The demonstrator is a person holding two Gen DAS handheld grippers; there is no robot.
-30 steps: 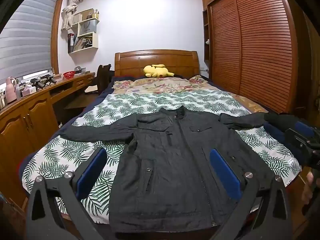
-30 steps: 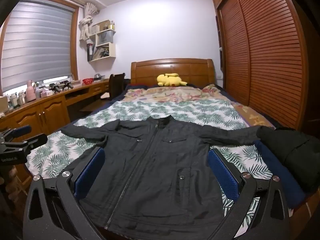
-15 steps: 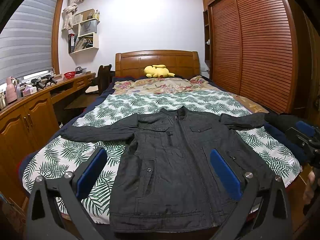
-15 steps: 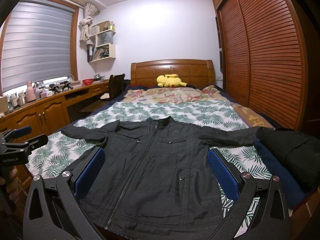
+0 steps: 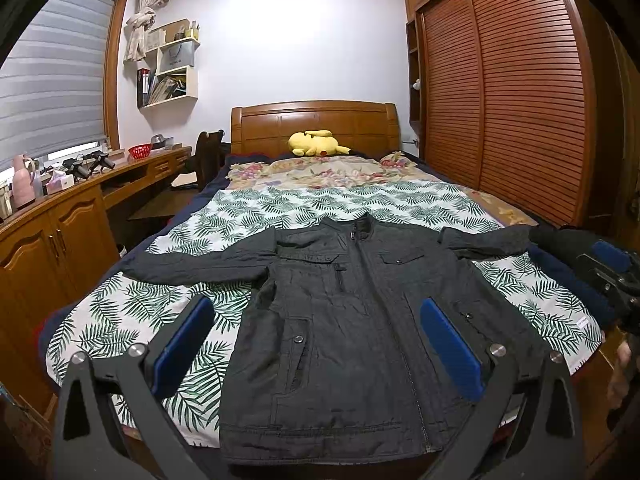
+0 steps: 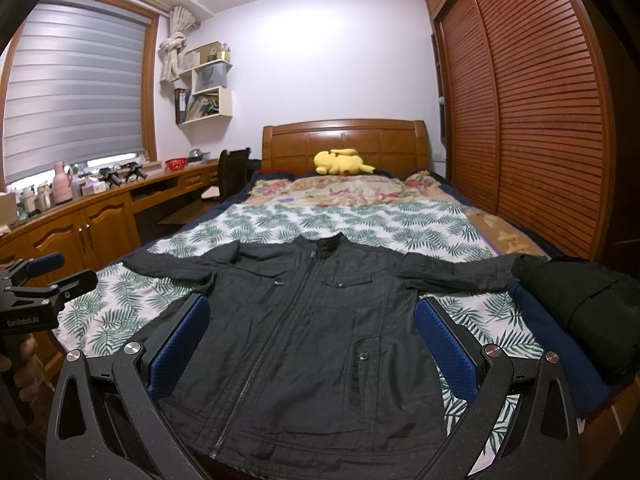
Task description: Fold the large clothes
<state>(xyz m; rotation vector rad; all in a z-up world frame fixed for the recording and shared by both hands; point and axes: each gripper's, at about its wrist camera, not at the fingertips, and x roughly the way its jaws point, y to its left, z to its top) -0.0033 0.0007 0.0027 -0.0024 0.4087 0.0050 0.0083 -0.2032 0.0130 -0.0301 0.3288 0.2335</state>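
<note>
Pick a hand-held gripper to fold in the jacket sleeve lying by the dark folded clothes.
Right, probably. That sleeve runs toward the dark folded clothes on the right hand-held gripper side; the left hand-held gripper sits nearer the other sleeve. Both are open, neither touching the jacket.

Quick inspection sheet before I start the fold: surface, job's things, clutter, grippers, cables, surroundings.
Surface: bed with leaf-print sheet, floral cover beyond.
Job's things: dark jacket flat, face up, zipped, sleeves spread, unfolded.
Clutter: dark clothes pile at the right edge, on the sleeve end; yellow plush by the headboard.
Grippers: left gripper and right gripper both open, holding nothing, near the hem.
Cables: nothing seen.
Surroundings: desk left, wardrobe right.
</note>
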